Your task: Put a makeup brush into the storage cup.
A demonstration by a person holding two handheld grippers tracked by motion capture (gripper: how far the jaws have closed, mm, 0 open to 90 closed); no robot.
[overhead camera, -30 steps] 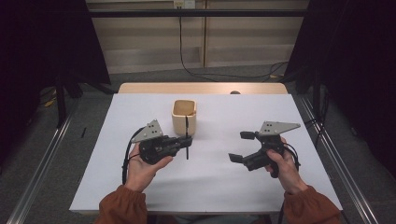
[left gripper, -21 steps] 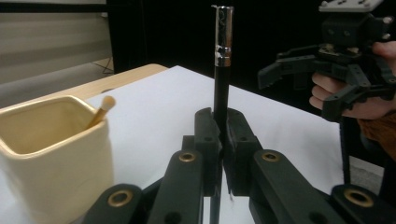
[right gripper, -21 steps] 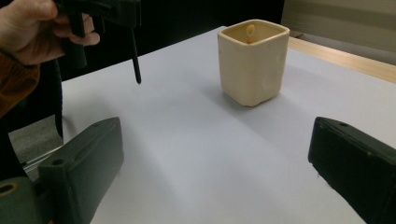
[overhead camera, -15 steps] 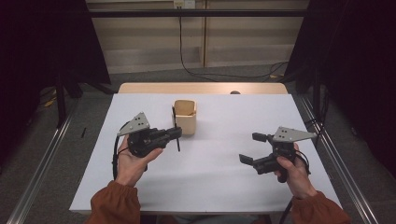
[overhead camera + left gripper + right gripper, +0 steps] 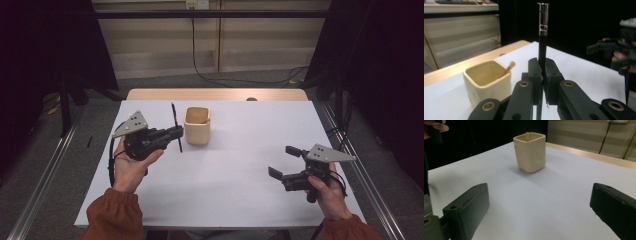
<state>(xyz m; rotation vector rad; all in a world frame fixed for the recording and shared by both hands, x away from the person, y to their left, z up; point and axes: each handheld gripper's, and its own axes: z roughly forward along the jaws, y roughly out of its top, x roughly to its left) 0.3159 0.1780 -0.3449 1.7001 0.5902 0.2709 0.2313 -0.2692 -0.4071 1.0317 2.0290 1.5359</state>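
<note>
Left gripper (image 5: 176, 134) clamped on slim black silver-capped pen (image 5: 543, 37), held upright just left of cream square ceramic cup (image 5: 197, 125) already holding wooden stick (image 5: 509, 68). Right gripper (image 5: 286, 161) agape, empty, well apart. Step in hand: carry to cup. Next, likely: centre over opening, lower, release.

- High view: even overhead light on the white table (image 5: 230, 185), bright against dark curtained sides; focus soft throughout.
- Cup (image 5: 197, 125) casts only a faint, short shadow.
- Left gripper view: glare on the silver cap of the pen (image 5: 543, 18); far background dim and blurred.
- Right gripper view: near tongs (image 5: 544, 212) out of focus, table surface slightly washed out.
</note>
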